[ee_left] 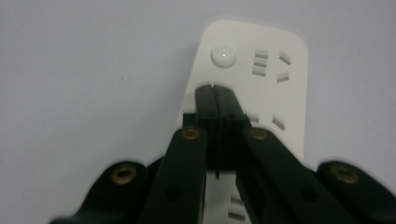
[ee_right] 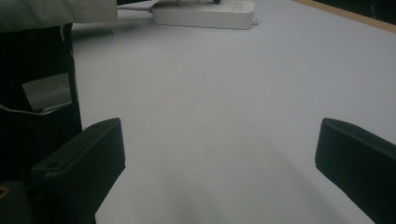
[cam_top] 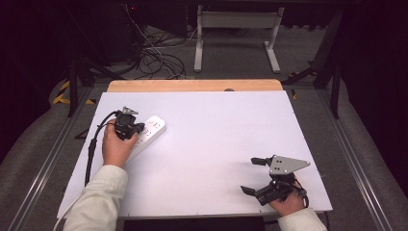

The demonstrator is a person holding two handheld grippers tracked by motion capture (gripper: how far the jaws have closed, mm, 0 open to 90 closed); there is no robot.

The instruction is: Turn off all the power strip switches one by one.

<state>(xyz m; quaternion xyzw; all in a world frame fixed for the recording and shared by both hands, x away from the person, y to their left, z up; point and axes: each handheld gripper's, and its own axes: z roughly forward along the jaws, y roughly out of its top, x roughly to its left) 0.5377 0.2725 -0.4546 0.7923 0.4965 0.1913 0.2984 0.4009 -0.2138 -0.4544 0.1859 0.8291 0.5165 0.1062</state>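
Dark drapes closed the room at the far side, with loose cables on the grey floor and a white stand frame (cam_top: 236, 33) behind the bench (cam_top: 216, 139); the bench was a pale sheet with a wooden strip along its far edge. From the high view, the white power strip (cam_top: 153, 130) lay near the left edge, angled toward the far right, and the left tool (cam_top: 129, 126) sat over its near end with the hand behind it; the right tool (cam_top: 254, 175) rested at the near right corner, well apart from the strip, its jaws spread wide and holding nothing.

From the left gripper view, the left tool (ee_left: 218, 100) had its jaws clenched together, tips pressed down on the face of the power strip (ee_left: 275, 93) just short of the round switch button (ee_left: 223, 55); whether anything was pinched between them I could not tell. To do the step well, I judged the tips should slide forward squarely onto the button and press straight down; a slanted push could skid the light strip across the smooth sheet.

From the right gripper view, the right tool (ee_right: 219, 168) showed both jaws far apart over bare bench; the power strip (ee_right: 205, 13) lay at the far side beside a pale sleeve (ee_right: 56, 11).
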